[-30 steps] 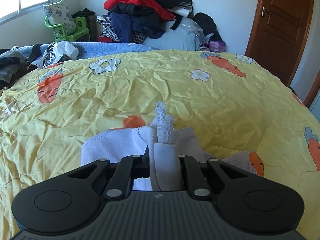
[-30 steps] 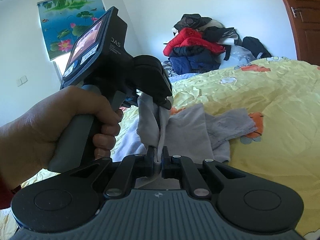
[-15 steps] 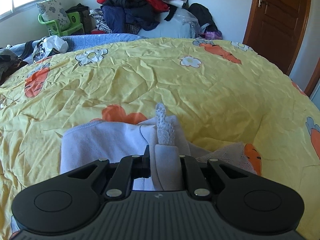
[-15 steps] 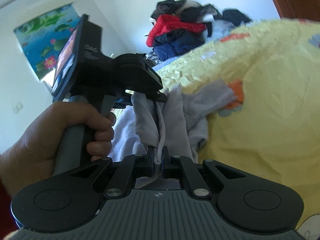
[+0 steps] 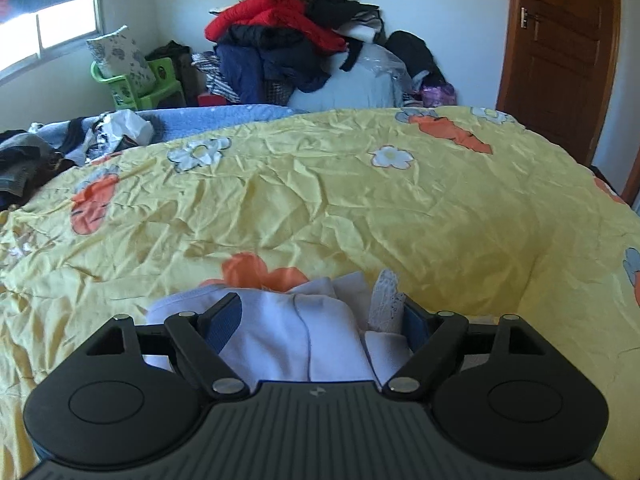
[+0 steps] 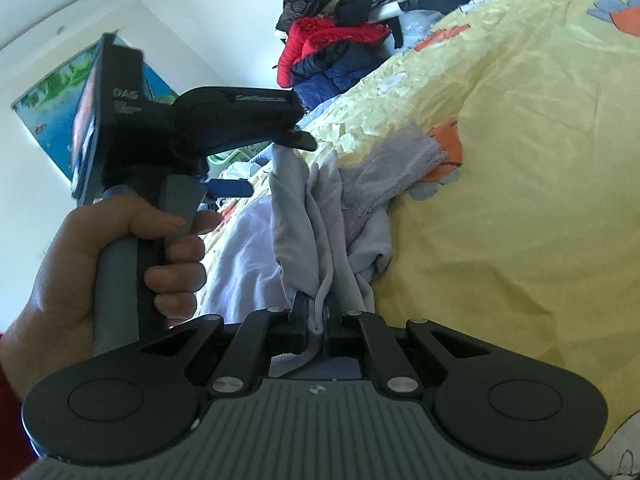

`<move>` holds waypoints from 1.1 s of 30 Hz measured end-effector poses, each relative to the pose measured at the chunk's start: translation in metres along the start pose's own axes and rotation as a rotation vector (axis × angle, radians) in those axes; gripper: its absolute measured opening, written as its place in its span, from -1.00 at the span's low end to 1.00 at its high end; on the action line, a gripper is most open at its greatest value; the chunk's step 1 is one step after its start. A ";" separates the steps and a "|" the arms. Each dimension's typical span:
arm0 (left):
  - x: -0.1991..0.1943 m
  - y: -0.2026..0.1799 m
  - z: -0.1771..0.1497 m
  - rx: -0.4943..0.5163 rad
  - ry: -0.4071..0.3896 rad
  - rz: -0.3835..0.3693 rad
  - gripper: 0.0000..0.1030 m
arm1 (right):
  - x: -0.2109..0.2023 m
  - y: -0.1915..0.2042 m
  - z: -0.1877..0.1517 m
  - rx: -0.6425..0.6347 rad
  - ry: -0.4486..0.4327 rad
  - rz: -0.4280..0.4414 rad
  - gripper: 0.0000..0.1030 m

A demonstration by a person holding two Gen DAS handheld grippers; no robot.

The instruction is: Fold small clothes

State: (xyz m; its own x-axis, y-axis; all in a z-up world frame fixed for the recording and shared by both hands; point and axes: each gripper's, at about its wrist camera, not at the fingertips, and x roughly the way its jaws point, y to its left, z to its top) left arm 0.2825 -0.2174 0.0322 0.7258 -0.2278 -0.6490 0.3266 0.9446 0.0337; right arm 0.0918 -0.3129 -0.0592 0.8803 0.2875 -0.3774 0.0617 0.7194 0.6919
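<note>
A small pale lilac garment (image 5: 292,332) with a lace edge (image 5: 384,300) lies bunched on the yellow bedspread (image 5: 360,208). My left gripper (image 5: 320,320) is opening; the cloth sits loosely between its blue pads (image 5: 226,320), and neither pad presses on it. In the right wrist view the left gripper (image 6: 276,166) shows from the side in a person's hand (image 6: 80,264), with the garment (image 6: 360,188) hanging beside its upper finger. My right gripper (image 6: 318,316) is shut on a seam of the same garment, which stretches from it up to the left gripper.
The wrinkled bedspread with carrot and flower prints fills both views. A heap of red and dark clothes (image 5: 288,40) is piled at the far wall. More clothes (image 5: 24,160) lie at the bed's far left. A green chair (image 5: 140,84) and a brown door (image 5: 560,52) stand behind.
The left jaws have spread wide and let go of the pinched fold, which now lies slack between them. The right gripper has rolled and sunk towards the bed, still holding the cloth.
</note>
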 end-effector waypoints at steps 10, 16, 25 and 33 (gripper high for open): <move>-0.010 0.026 -0.015 -0.045 0.004 0.042 0.60 | -0.001 -0.021 0.004 0.132 -0.020 0.041 -0.63; -0.031 0.044 -0.008 -0.155 -0.076 -0.014 0.60 | 0.000 -0.017 0.003 0.101 -0.026 0.007 -0.83; -0.040 0.050 -0.028 -0.054 -0.026 0.018 0.71 | -0.032 -0.025 0.004 0.133 -0.166 -0.111 -0.43; -0.059 0.058 -0.077 -0.038 -0.005 0.018 0.71 | 0.009 0.016 0.047 -0.125 -0.071 -0.059 -0.40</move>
State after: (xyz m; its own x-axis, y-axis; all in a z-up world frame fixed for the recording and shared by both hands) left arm 0.2119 -0.1310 0.0141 0.7343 -0.2121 -0.6448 0.2905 0.9568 0.0161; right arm 0.1222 -0.3281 -0.0226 0.9080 0.2006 -0.3677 0.0587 0.8083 0.5859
